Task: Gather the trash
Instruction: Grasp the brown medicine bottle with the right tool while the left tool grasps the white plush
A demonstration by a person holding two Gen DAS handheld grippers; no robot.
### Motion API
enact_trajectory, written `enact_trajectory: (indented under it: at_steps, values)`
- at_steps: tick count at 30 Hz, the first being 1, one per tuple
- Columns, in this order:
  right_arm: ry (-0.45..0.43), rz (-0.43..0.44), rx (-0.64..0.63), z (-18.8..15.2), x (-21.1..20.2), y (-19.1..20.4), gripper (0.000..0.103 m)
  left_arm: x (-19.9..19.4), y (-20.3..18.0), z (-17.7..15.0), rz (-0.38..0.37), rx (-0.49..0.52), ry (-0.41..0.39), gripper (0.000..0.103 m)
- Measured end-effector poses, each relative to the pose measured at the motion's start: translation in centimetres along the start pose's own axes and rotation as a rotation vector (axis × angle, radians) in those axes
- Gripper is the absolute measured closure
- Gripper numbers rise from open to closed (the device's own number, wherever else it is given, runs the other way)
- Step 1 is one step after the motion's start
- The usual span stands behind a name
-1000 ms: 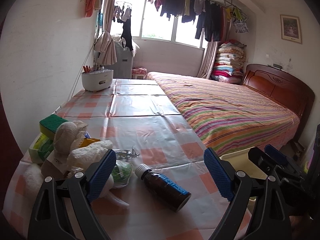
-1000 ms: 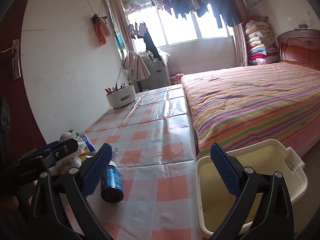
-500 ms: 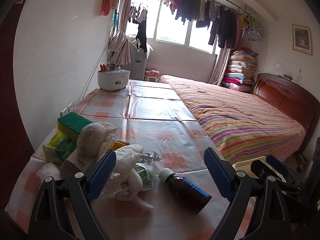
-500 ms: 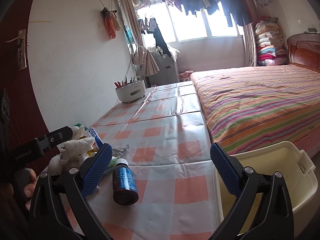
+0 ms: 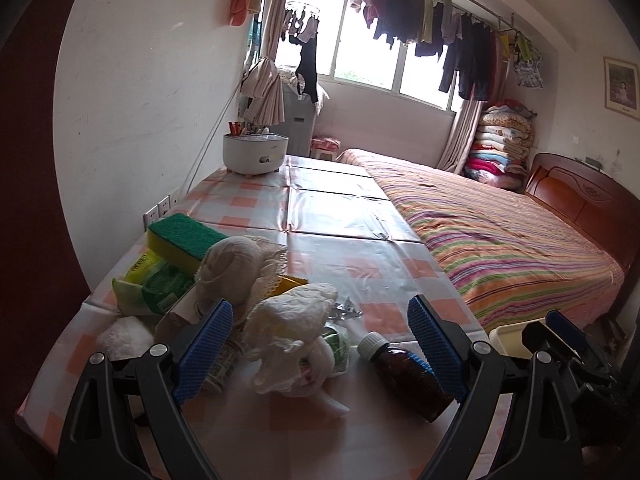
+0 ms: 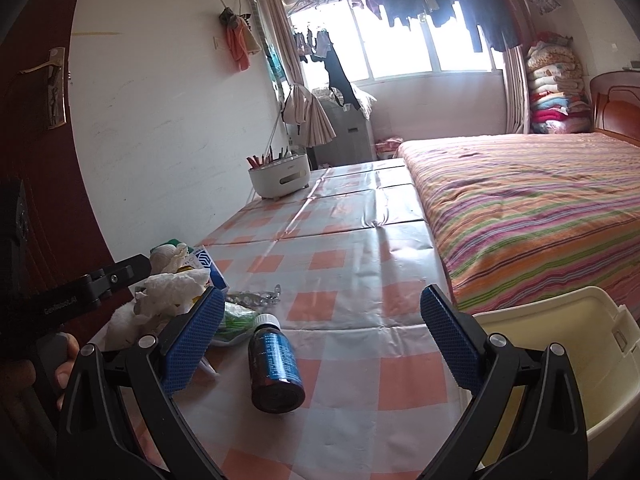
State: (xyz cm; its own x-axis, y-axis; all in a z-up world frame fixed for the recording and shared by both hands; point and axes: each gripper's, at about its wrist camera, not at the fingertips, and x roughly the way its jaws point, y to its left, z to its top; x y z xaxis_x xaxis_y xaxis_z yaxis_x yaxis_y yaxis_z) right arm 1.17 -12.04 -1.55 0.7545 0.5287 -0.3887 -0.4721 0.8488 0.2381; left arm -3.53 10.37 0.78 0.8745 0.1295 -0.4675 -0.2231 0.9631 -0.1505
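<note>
The left gripper (image 5: 320, 344) is held low and level over the near end of the tabletop (image 5: 340, 216), pointing along it toward the window; its blue pads (image 5: 204, 346) are spread wide and hold nothing. Between them, at 12 o'clock, lies a crumpled tissue (image 5: 288, 324), close to the pads, though whether they touch it cannot be told. A brown bottle (image 5: 404, 372) lies on its side at 3 o'clock of the tissue, its white cap toward the window, partly behind the right pad. The rest of the trash pile sits at 10 o'clock: a sponge (image 5: 182, 236), a gauze ball (image 5: 232, 268) and green packets (image 5: 156, 286).

The right gripper (image 6: 322, 340) is likewise low and level, spread wide, gripping nothing. The bottle (image 6: 274, 364) lies between its pads, nearer the left one, its base toward the camera. A cream bin (image 6: 580, 364) stands at 3 o'clock, beyond the tabletop edge, beside the bed (image 6: 540, 208). The left gripper's handle and the person's fingers (image 6: 64, 364) show at 9 o'clock.
</note>
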Motion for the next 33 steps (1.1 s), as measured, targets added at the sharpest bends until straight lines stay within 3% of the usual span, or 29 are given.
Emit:
enact_trajectory:
  at_steps: [16,24,28,33]
  values:
    - [0.071,0.058,-0.049,-0.6,2.0,2.5,0.006,0.1,2.9,-0.2,0.060,-0.035,0.013,0.016]
    - [0.253,0.120,-0.129,-1.4,5.5,4.5,0.006,-0.7,6.0,-0.8,0.157,-0.052,0.001,0.016]
    - [0.365,0.093,-0.259,-1.9,8.1,6.3,0.006,-1.3,8.3,-1.2,0.219,-0.070,-0.006,0.016]
    - [0.473,0.107,-0.295,-2.4,10.5,6.7,0.006,-2.0,10.7,-1.5,0.241,-0.107,0.003,0.016]
